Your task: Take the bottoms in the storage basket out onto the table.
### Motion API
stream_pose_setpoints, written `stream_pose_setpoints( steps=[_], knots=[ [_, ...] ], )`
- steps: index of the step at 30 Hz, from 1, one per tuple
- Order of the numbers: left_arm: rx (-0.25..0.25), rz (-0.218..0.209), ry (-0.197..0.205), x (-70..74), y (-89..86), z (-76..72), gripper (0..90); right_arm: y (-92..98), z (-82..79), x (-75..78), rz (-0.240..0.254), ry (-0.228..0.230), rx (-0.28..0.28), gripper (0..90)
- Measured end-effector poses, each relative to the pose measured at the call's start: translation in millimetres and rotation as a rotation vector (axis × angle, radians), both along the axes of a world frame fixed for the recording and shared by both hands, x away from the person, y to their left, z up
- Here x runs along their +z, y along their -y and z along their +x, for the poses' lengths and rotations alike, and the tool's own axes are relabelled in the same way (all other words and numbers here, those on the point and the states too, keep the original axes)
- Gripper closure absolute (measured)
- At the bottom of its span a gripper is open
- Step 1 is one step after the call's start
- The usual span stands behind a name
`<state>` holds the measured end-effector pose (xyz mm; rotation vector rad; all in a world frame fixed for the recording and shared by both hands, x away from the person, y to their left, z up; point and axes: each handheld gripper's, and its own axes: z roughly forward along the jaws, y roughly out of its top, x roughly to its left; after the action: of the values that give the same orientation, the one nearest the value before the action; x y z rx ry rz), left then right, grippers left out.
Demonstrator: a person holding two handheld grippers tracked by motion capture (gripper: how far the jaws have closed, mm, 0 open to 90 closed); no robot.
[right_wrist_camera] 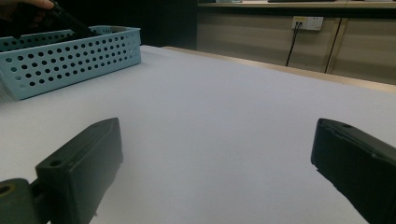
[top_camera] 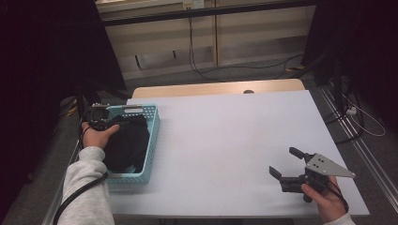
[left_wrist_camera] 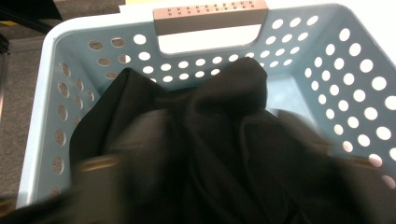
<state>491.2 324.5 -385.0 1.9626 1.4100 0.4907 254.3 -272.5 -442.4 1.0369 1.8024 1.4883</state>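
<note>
inside basket (left_wrist_camera: 70, 42), cloth (left_wrist_camera: 205, 140) crumpled lengthwise

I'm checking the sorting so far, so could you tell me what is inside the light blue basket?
A crumpled black cloth lies inside the basket, covering most of the floor. A bare blue patch shows near the far right corner. Anything beneath the cloth is hidden.
</note>
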Motion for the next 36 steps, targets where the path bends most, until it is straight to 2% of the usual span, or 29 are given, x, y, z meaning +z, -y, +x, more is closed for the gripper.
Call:
stream_pose_setpoints(
  steps=[1,3,4,7,11,13,15,18,21,22,24,27,29,30,33,36],
  knots=[
    [-0.017,-0.001,0.003,0.4,0.2,-2.2,24.4,-0.1,-0.1,0.0,0.0,-0.001,0.0,1.3],
    [-0.041,0.013,-0.01,1.4,1.5,-7.0,13.6,-0.4,0.1,-0.1,-0.001,-0.001,0.002,1.3],
    [-0.061,0.014,-0.006,1.2,2.4,-10.4,12.6,-0.5,0.2,-0.1,-0.004,0.0,0.003,1.3],
    [-0.123,0.061,-0.013,-2.4,4.7,-20.1,9.5,-1.4,0.1,0.1,-0.003,0.001,0.005,1.3],
    [-0.146,0.078,-0.058,-14.3,6.0,-29.7,7.5,-2.8,0.9,-0.3,-0.003,-0.005,0.011,1.3],
    [-0.155,0.128,-0.084,-23.0,5.8,-31.4,7.0,-3.6,1.3,-0.4,-0.004,-0.003,0.016,1.5],
    [-0.142,0.145,-0.115,-30.9,4.9,-31.0,5.7,-4.4,2.0,-0.6,-0.005,-0.006,0.02,1.5],
    [-0.117,0.137,-0.129,-41.1,3.7,-30.1,4.8,-5.3,2.1,-0.3,-0.004,-0.003,0.025,1.5],
    [-0.124,0.148,-0.165,-51.2,2.6,-28.7,3.8,-5.3,2.4,-0.7,-0.005,-0.008,0.026,1.6],
    [-0.124,0.157,-0.166,-53.7,2.3,-28.1,3.7,-5.4,2.6,-0.7,-0.005,-0.009,0.026,1.6],
    [-0.107,0.152,-0.179,-54.9,4.4,-26.3,2.1,-5.6,2.6,-0.6,-0.004,-0.006,0.029,1.6],
    [-0.098,0.168,-0.203,-56.0,8.3,-22.5,1.3,-5.7,2.2,-0.4,-0.006,-0.004,0.031,1.6],
    [-0.102,0.153,-0.199,-58.5,9.0,-21.0,0.0,-5.8,2.2,-0.3,-0.007,-0.003,0.031,1.6],
    [-0.088,0.141,-0.207,-58.7,9.3,-21.0,0.0,-5.7,2.0,-0.3,-0.007,-0.003,0.031,1.6],
    [-0.068,0.134,-0.232,-58.2,12.2,-21.0,1.1,-5.1,1.3,-0.2,-0.006,-0.002,0.031,1.6],
    [-0.041,0.138,-0.238,-56.8,15.1,-22.1,5.4,-4.2,0.9,-0.1,-0.006,-0.002,0.03,1.6]
  ],
)
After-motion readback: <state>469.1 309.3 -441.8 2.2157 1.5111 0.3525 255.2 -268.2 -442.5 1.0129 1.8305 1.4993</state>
